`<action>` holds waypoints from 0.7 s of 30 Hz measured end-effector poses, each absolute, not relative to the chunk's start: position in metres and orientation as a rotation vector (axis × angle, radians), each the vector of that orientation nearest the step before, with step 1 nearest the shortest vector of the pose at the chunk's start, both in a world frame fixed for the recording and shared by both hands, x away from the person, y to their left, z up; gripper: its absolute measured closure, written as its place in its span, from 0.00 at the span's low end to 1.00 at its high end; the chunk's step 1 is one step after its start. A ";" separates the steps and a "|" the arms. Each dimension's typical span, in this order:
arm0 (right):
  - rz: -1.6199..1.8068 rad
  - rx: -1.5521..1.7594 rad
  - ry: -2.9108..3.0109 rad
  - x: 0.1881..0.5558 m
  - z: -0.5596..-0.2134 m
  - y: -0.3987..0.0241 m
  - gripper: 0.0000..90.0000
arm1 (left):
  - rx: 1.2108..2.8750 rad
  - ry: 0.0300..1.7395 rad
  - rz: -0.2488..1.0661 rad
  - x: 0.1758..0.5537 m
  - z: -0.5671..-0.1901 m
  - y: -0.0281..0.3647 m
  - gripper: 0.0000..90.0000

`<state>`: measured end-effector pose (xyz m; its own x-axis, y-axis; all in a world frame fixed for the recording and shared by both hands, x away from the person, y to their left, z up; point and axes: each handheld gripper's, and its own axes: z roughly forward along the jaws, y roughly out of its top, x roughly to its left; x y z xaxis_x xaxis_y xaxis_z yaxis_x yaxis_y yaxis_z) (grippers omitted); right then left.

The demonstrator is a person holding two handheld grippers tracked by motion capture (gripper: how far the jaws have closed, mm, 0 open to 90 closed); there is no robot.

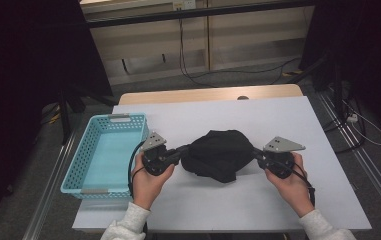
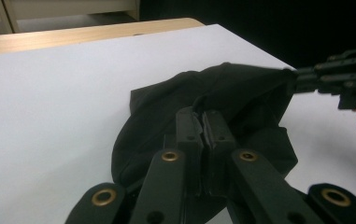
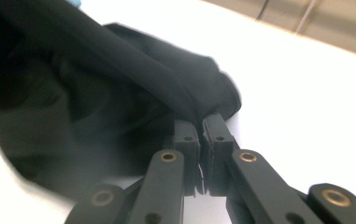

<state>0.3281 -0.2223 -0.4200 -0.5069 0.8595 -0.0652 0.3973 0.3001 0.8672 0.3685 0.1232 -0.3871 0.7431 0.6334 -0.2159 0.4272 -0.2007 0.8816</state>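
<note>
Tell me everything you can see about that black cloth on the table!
The black cloth is soft, dark fabric, bunched and folded into a lumpy heap near the middle of the white table. The left gripper pinches its left edge and the right gripper pinches its right edge, jaws shut on it. A blue basket sits apart, to its left.

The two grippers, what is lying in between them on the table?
A bunched black cloth lies between the left gripper and the right gripper, each shut on one edge of it. The high view shows this best.
</note>
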 end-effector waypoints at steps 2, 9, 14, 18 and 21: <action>1.142 1.117 2.008 0.327 -0.417 -0.224 0.93 | 1.836 0.825 0.234 0.369 -0.388 0.122 0.97; 1.125 1.120 2.168 0.332 -0.442 -0.207 0.81 | 1.823 0.871 0.272 0.375 -0.387 0.135 0.97; 1.107 1.114 2.239 0.331 -0.450 -0.198 0.73 | 1.787 0.910 0.284 0.378 -0.386 0.148 0.97; 1.071 1.141 2.285 0.332 -0.456 -0.194 0.69 | 1.774 0.923 0.291 0.378 -0.385 0.151 0.97; 1.032 1.144 2.291 0.333 -0.459 -0.194 0.67 | 1.768 0.926 0.295 0.379 -0.385 0.153 0.97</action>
